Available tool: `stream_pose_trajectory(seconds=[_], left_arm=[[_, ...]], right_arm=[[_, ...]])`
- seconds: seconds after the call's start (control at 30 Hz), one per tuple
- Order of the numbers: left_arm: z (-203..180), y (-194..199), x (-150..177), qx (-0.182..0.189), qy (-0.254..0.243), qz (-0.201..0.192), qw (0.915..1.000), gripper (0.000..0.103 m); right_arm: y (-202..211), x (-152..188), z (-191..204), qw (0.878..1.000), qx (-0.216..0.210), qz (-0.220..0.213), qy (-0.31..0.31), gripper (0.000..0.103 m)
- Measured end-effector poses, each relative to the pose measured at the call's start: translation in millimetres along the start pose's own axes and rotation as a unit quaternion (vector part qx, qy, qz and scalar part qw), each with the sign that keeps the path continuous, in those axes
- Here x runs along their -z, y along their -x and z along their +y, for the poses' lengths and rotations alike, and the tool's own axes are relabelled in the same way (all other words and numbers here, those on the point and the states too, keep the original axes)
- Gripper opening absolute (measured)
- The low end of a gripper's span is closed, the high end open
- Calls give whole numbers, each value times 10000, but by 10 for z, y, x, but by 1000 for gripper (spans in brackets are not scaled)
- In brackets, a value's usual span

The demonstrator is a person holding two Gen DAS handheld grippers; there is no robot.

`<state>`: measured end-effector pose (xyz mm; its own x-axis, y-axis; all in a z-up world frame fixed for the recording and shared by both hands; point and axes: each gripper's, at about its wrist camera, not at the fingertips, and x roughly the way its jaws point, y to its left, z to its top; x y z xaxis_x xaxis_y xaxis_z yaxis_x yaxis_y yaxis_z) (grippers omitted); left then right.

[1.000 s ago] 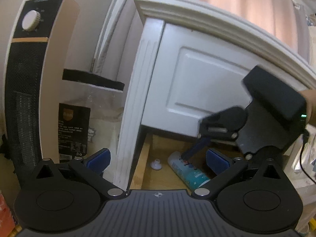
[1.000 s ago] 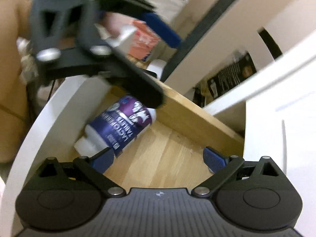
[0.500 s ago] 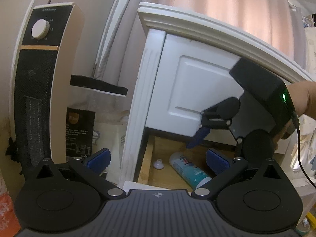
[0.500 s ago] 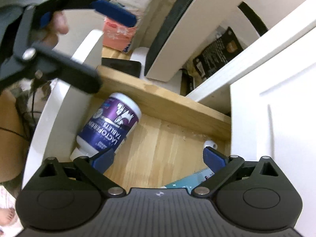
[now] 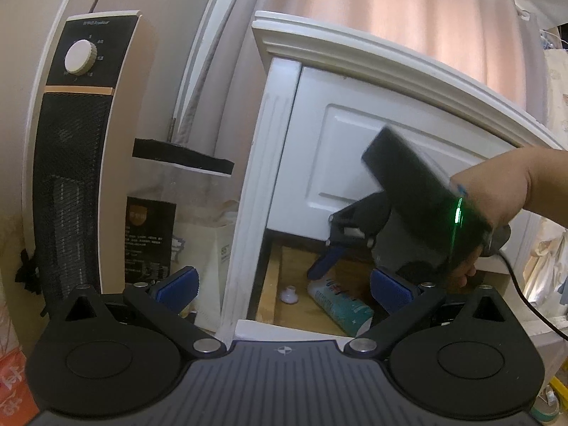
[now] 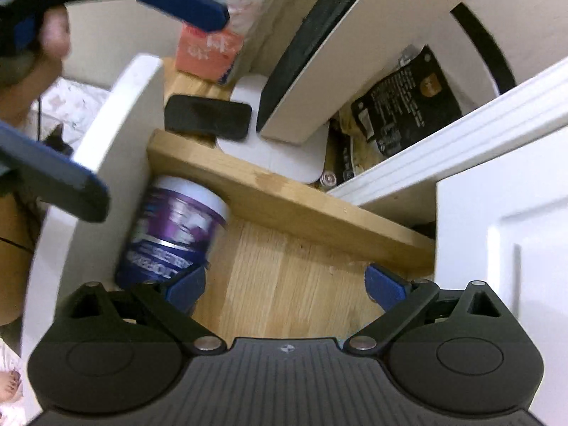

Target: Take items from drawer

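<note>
The white cabinet (image 5: 355,149) filled the far side of the left view, with a tall heater (image 5: 71,163) standing to its left. Its lowest drawer (image 6: 284,206) was pulled open, wood floor bare in the middle. Judging by that, the opening step was done and the taking had barely begun: both visible items lay loose inside. The right claw (image 6: 284,284) hung inside the drawer with its jaws wide apart and nothing between them; the left claw (image 5: 284,284) hovered outside at the near edge, likewise spread and empty. A purple bottle (image 6: 174,234) lay on its side in the drawer's near-left corner, touching the right claw's left finger (image 6: 184,284). Only the right view showed that bottle, and a black phone (image 6: 207,117) on the floor beyond the drawer wall. Only the left view showed a teal tube (image 5: 340,305) lying farther back in the drawer, a small white cap (image 5: 289,294) just left of it, and the hand (image 5: 504,198) gripping the right claw. Both items were left to lift out.
</note>
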<state>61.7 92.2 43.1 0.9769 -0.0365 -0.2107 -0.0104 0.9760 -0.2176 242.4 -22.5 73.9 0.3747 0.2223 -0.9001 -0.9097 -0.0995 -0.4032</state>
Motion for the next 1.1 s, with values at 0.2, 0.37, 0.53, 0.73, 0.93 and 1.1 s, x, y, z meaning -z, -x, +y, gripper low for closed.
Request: stream_pose_trajectory(seconds=[0.2,0.37,0.53,0.73,0.93,1.1], left_arm=[[27,-5,26,16,33,35,10000,103],[20,-15,44,52,15,63,10000,103],[17,-25,49,53,10,84,9999,103],[19,-22,64,50,18,110,9999,103],[36,-37,71,34,44,155,9999,103],[27,-20,78,46,16,143,9999,103]], right_arm=[[-183,40,164,9973,442,233,544,102],[-206,82,200,9962,569,218,619,102],[-266,157,261,9929,743,298,875,102],[-293,198,269,9927,622,346,972,102],[-306,211,275,9932,613,383,911,102],[-321,229,243,9954,378,425,771,77]])
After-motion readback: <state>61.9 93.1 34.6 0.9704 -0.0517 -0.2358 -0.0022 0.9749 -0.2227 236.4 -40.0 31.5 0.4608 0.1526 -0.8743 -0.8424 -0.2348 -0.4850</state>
